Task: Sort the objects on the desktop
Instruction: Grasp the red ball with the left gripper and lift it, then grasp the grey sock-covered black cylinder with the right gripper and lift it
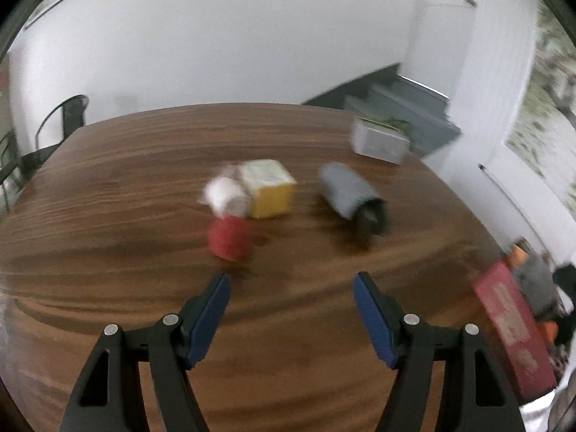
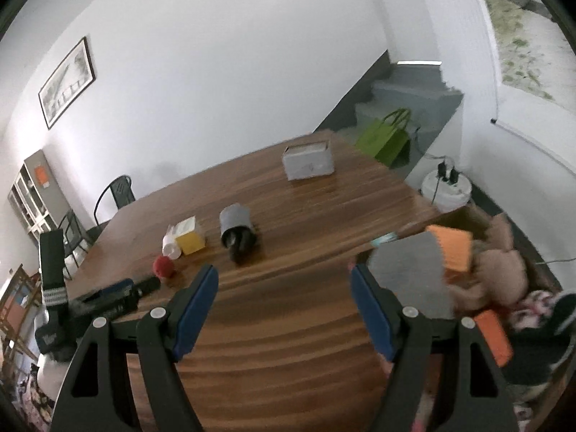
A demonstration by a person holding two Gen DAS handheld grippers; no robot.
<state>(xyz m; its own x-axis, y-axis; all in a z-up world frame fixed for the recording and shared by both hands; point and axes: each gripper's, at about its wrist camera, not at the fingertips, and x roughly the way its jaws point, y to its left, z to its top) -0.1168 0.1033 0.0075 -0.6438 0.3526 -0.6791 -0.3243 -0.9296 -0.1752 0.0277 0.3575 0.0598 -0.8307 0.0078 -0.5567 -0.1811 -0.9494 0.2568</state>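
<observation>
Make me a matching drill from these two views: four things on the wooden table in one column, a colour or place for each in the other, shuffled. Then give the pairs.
Things:
1. small round object
2. box
3. rolled cloth
4. white container

Descriptions:
A. grey, lying on its side with a dark open end
B. stands alone towards the far edge of the table
C. red, nearest the left gripper
D. yellow sides, next to a white bottle

Pairs: 1-C, 2-D, 3-A, 4-B

left gripper [image 1: 291,280]: fingers apart, empty | right gripper [image 2: 284,273]: fingers apart, empty
</observation>
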